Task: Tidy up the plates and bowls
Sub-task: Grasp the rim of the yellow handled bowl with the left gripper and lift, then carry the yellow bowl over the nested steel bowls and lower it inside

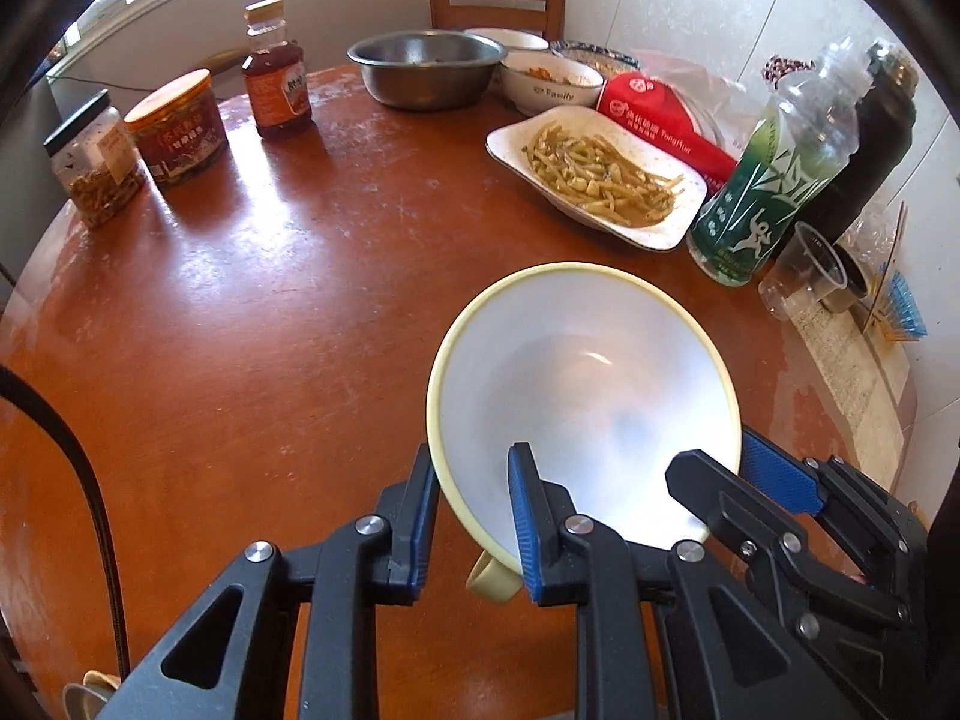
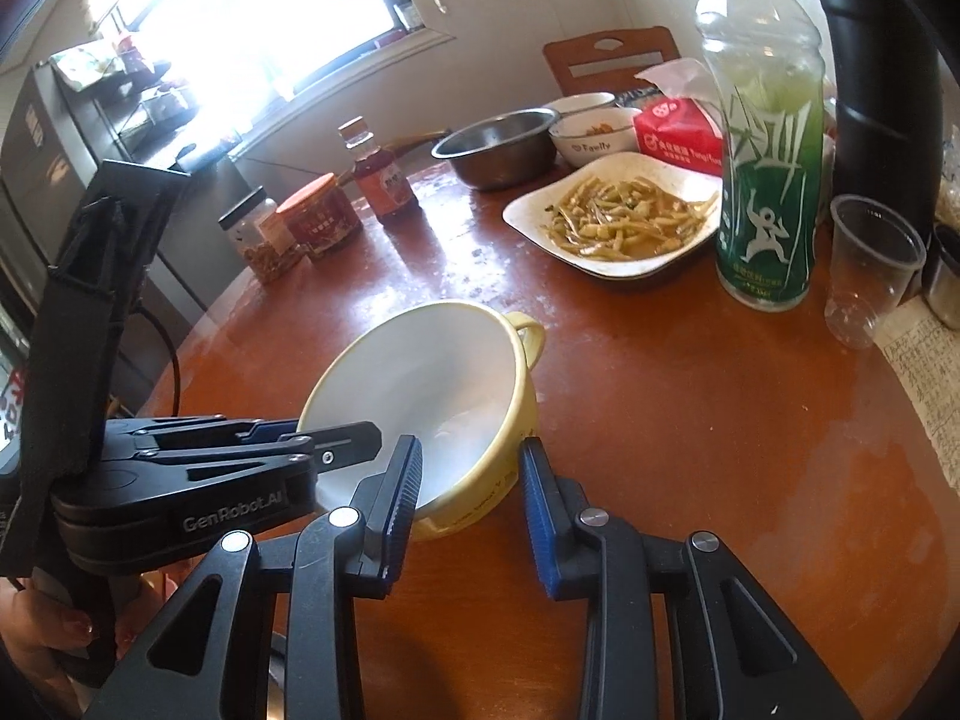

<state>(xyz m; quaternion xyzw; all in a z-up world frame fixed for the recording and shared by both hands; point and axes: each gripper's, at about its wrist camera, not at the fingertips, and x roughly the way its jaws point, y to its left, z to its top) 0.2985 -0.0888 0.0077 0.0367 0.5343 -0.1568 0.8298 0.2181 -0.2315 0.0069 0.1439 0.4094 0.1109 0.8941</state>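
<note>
bowl (image 1: 585, 396), yellow outside and white inside, is being held tilted over the round wooden table (image 1: 240, 312), its rim clamped by both tools. in the left wrist view the left gripper (image 1: 474, 531) is seen pinching the near wall, with the handle hanging below, while the right gripper (image 1: 729, 477) is biting the rim from the right. only the right wrist view is showing the bowl's yellow side, the handle (image 2: 528, 336) pointing away, and a hand (image 2: 42, 630) holding the left tool.
</note>
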